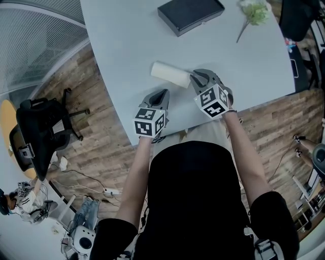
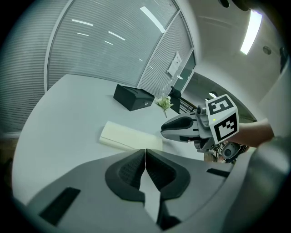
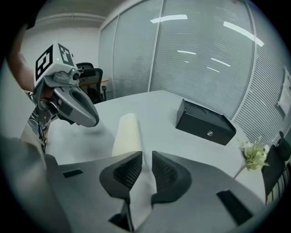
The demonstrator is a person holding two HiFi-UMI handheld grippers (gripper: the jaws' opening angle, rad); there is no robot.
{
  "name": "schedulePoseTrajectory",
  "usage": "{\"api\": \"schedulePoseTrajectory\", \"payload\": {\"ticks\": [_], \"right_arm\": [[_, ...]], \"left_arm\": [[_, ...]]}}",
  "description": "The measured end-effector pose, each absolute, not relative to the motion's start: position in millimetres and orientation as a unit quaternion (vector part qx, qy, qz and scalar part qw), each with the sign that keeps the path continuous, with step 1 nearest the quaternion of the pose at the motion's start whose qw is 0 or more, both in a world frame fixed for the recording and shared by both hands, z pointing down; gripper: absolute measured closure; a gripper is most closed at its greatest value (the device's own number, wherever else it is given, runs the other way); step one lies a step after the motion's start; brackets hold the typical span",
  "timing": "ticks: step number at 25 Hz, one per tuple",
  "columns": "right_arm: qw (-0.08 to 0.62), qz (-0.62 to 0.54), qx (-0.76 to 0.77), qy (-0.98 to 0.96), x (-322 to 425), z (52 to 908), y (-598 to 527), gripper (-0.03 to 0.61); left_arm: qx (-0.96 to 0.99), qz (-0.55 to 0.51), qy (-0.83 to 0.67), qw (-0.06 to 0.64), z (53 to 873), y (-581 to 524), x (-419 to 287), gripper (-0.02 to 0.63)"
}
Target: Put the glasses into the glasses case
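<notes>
- The case [image 1: 170, 74], a closed cream oblong, lies on the worktop [image 1: 127, 40]. No view shows the glasses, so the step in hand seems to be an early one: getting to the case, or finding the glasses, with nothing yet stowed.
- The right tool [image 3: 146, 157] has its tip at the case's near right end. Its jaws stand a little apart, and I can make out nothing pinched between them.
- The left tool [image 2: 145, 154] hangs just short of the case's near side, jaws together and empty.
- Next, I judge, the case must be steadied and opened. The left tool has to part its jaws first, and the glasses have to be found.
- A black box [image 1: 190, 14] sits well beyond the case, with a flower sprig [image 1: 254, 12] to the box's right.
- No brand or writing can be read. The box front bears a small pale emblem, too small to tell, and the tool cubes carry only square markers.
</notes>
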State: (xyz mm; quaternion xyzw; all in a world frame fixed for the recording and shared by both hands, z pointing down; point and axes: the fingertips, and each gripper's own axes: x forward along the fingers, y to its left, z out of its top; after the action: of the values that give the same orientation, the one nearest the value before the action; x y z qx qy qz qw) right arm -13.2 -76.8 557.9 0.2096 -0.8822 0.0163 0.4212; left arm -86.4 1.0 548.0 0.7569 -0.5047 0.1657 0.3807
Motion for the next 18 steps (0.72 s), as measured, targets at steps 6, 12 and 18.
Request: {"api": "schedulePoseTrajectory", "payload": {"ticks": [6,12,18], "right_arm": [[0.42,0.004,0.202,-0.885,-6,550,-64,0.501],[0.417,-0.005,0.182,-0.89,11,545,-46,0.518],[0.407,-0.018,0.155,-0.9,35,536,-22,0.538]], "left_arm": [[0.753,0.162,-0.515,0.375,541,10,-81,0.589],[0.742,0.16,-0.533,0.374,535,23,-66,0.589],[0.728,0.162,-0.552,0.373,527,45,-38,0.589]]}}
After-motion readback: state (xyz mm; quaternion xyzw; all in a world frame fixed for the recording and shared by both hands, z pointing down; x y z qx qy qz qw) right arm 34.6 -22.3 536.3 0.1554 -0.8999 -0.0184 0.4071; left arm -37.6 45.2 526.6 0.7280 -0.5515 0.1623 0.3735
